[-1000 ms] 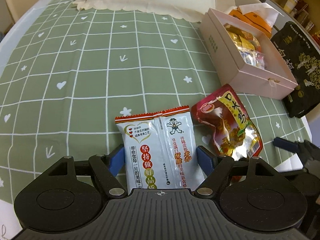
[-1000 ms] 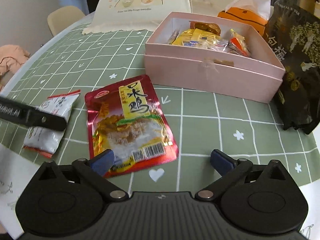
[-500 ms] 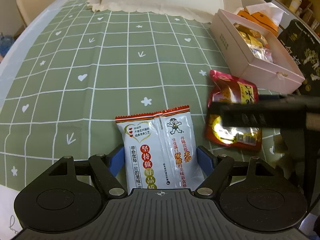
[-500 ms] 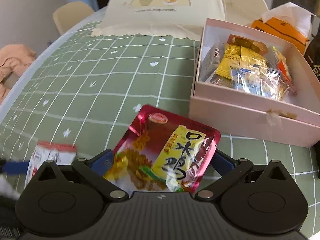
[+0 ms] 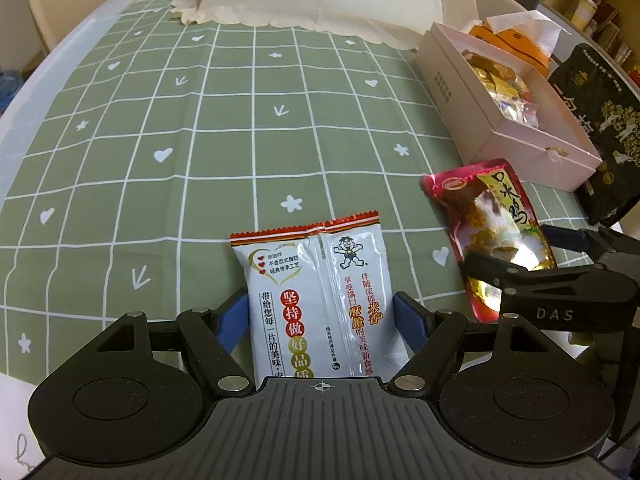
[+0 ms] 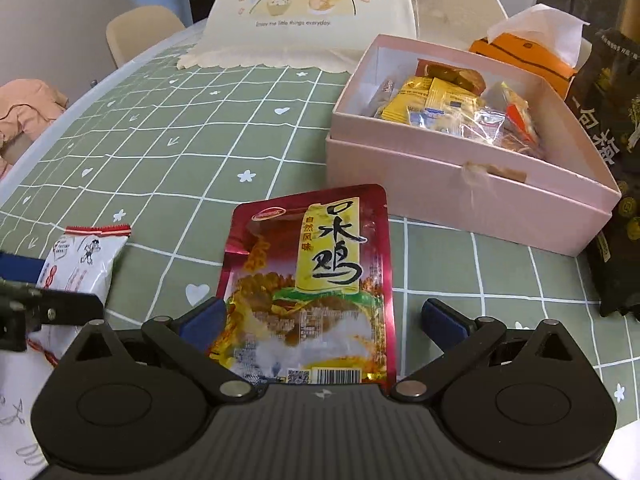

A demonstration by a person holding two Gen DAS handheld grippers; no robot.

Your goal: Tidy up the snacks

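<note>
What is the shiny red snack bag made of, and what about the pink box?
The red snack bag looks like glossy plastic film with a foil layer: it glints and wrinkles, and part is see-through. The pink box looks like matte cardboard, judging by its flat, stiff walls, dull finish and a bit of tape on the front.

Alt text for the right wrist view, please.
The right gripper is open around a red snack pouch lying on a green grid tablecloth. Beyond it sits an open pink box holding wrapped snacks; a white snack packet lies at left.
</note>
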